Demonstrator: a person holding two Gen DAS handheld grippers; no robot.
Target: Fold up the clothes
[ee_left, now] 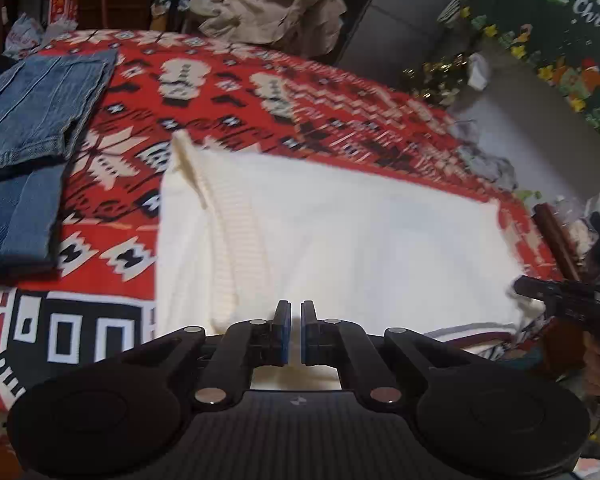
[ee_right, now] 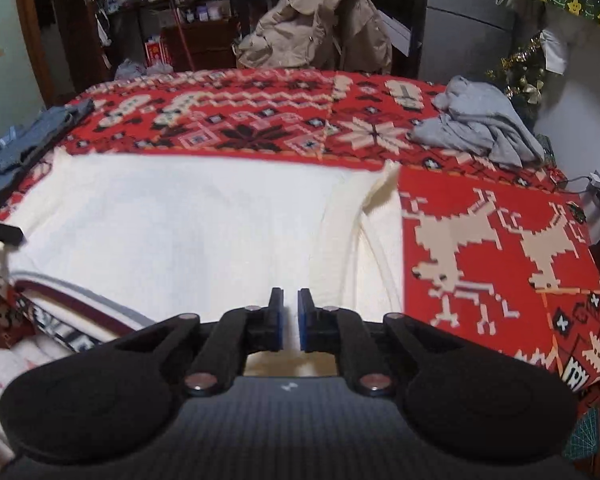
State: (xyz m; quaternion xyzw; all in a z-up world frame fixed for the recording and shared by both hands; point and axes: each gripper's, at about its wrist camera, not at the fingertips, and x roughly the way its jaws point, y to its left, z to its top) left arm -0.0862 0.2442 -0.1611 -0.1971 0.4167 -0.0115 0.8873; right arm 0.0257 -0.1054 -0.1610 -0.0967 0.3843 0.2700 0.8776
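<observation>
The white knit sweater (ee_left: 340, 232) lies spread flat on the red patterned blanket (ee_right: 500, 200) covering the surface. The left gripper (ee_left: 295, 332) and right gripper (ee_right: 290, 320) each have their fingers clenched on its near edge. Folded jeans (ee_left: 32, 120) lie beside it; a grey garment (ee_right: 480, 124) lies well apart.

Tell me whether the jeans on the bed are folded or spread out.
Folded. The jeans lie as a compact layered rectangle on the red blanket, doubled over with stacked edges showing.
</observation>
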